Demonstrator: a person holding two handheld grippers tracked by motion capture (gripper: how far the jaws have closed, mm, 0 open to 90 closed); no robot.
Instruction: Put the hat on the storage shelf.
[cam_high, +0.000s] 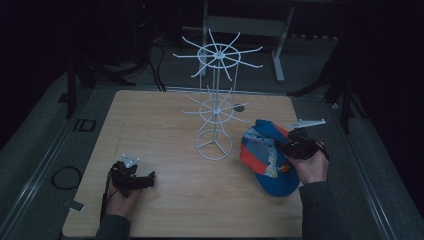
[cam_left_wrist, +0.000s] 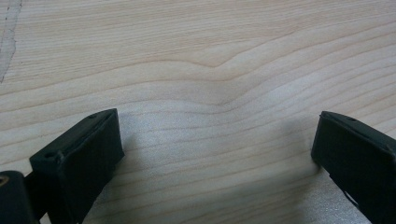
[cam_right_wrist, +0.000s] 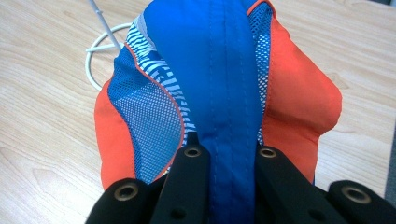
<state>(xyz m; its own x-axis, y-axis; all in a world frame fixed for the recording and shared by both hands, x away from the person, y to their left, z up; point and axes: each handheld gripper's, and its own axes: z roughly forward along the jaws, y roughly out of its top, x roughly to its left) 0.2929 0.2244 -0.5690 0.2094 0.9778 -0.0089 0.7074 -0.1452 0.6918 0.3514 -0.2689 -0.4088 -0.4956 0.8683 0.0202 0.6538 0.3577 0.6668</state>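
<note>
Where the two black jaws rise from the bottom of the right gripper view, they press together on the blue middle strip of the cap (cam_right_wrist: 219, 93), pinching a fold of its fabric between them. Around that strip the cap spreads into white-and-blue mesh panels and orange sides, and it fills the middle of that frame, with the wooden table (cam_right_wrist: 46, 116) showing on either side. At the upper left of the same frame, part of the white wire ring at the foot of the stand (cam_right_wrist: 100, 44) lies just beyond the cap.

In the high view the right gripper (cam_high: 286, 146) sits at the right of centre, held in a hand that enters from the lower right, and the cap (cam_high: 262, 160) lies under and to the left of it, right of the stand's base ring. The white wire stand (cam_high: 216, 95) rises at the centre of the frame, with two tiers of spokes.

In the left gripper view the jaws stand wide apart with nothing between them, bare wood grain beneath. The left gripper (cam_high: 150, 178) rests at the lower left of the high view, well apart from the cap.
</note>
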